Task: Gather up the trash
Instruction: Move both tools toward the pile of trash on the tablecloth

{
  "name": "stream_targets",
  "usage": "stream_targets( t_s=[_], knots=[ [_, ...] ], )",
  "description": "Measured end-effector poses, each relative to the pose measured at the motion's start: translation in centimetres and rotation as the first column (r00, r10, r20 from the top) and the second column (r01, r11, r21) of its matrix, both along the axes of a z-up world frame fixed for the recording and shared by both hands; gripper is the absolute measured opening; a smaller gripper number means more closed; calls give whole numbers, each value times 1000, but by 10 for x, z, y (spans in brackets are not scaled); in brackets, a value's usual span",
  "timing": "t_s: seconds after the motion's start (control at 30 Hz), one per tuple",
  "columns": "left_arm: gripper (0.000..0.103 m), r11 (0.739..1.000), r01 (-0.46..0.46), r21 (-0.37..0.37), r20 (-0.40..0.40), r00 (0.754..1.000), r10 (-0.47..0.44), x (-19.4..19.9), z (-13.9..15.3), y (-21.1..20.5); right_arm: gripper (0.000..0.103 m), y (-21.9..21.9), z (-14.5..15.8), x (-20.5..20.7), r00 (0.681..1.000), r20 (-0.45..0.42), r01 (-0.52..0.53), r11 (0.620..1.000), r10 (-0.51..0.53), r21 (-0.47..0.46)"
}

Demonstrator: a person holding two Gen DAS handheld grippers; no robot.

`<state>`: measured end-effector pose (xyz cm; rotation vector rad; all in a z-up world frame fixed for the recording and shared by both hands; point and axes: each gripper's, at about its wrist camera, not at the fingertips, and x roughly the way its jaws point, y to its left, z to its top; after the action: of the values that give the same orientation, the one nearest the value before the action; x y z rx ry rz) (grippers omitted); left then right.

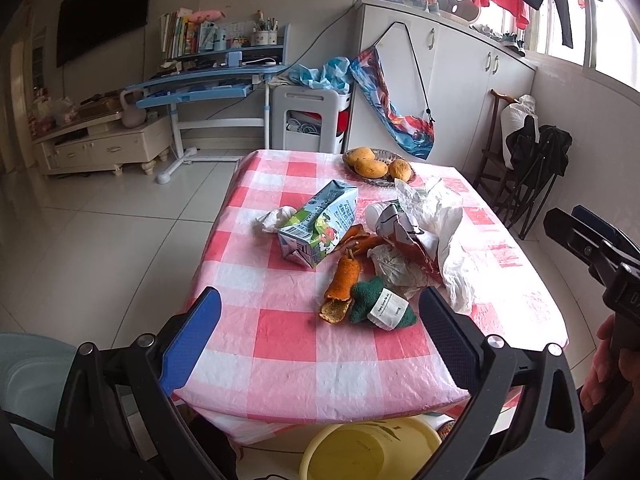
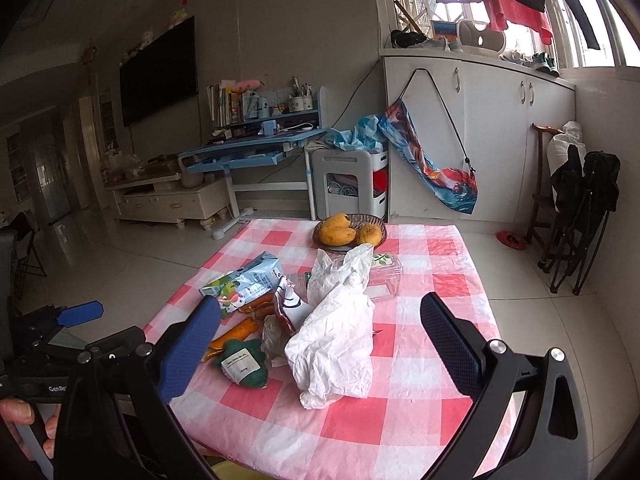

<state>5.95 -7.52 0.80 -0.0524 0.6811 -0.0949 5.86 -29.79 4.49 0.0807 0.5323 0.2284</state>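
Trash lies piled on a table with a red-and-white checked cloth (image 1: 288,340). There is a milk carton (image 1: 318,224) (image 2: 244,278), orange peel (image 1: 340,288) (image 2: 236,332), a green cloth piece with a white label (image 1: 380,306) (image 2: 242,362), a crumpled white plastic bag (image 1: 440,224) (image 2: 336,332), a snack wrapper (image 1: 404,232) (image 2: 290,304) and a tissue wad (image 1: 274,218). My left gripper (image 1: 320,340) is open and empty, just short of the green piece. My right gripper (image 2: 320,348) is open, with the white bag seen between its fingers, not touching.
A basket of mangoes (image 1: 378,166) (image 2: 350,232) stands at the table's far edge. A clear plastic box (image 2: 384,272) lies behind the bag. A yellow basin (image 1: 372,450) sits on the floor below the near edge. A desk (image 1: 208,84), cabinets and folded chairs (image 2: 580,216) ring the table.
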Motion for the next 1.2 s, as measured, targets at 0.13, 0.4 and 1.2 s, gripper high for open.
stream_targets(
  t_s=[0.13,0.4,1.2],
  knots=[
    [96,1000,-4,-2,-2,1000,4,1,0,2,96,1,2,1,1000,-8,-9,1000,9,-7],
    [96,1000,-4,-1,-2,1000,4,2,-3,1,96,1,2,1,1000,-20,-15,1000,15,-8],
    [96,998,33,55,-92,995,-27,26,-33,-19,96,-19,-11,21,990,-130,51,998,-48,22]
  ],
)
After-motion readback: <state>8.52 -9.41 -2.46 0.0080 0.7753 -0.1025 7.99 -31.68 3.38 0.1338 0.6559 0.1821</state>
